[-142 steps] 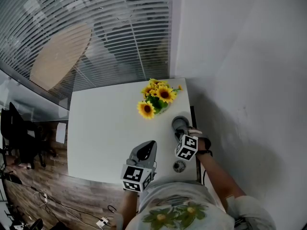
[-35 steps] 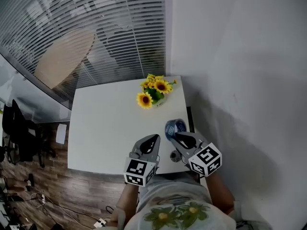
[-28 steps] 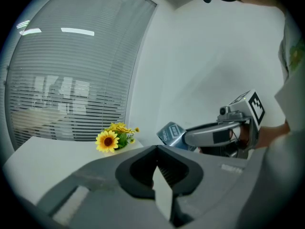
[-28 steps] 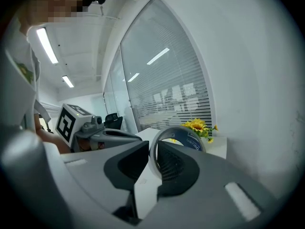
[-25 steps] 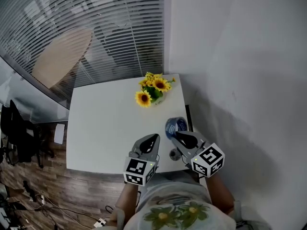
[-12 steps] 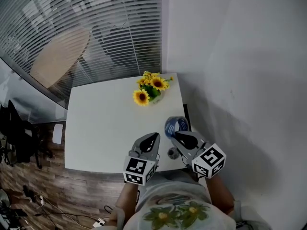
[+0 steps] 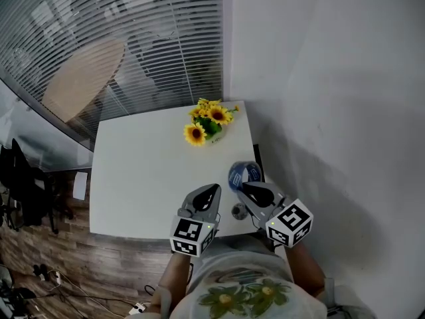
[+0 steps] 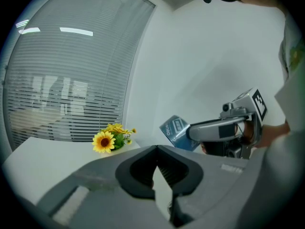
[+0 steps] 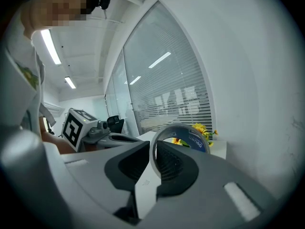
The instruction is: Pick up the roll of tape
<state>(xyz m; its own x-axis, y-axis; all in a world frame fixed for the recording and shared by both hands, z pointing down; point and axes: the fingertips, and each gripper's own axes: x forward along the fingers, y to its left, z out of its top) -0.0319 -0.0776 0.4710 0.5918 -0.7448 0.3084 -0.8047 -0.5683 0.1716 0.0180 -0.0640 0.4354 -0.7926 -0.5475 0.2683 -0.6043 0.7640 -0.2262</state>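
Above table (image 7: 146, 178) edge, right claw (image 7: 243, 187) gripping tape roll (image 7: 245, 173), sunflowers (image 7: 206, 122) beyond, left claw (image 7: 211, 191) clenched

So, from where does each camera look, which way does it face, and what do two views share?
Head view: on the person's head, steeply down at the table; left gripper, right gripper, forearms show.
Left gripper view: on the left gripper, along its shut jaws, toward the wall.
Right gripper view: on the right gripper, along jaws clamping the roll of tape.
Both gripper views show the sunflowers.
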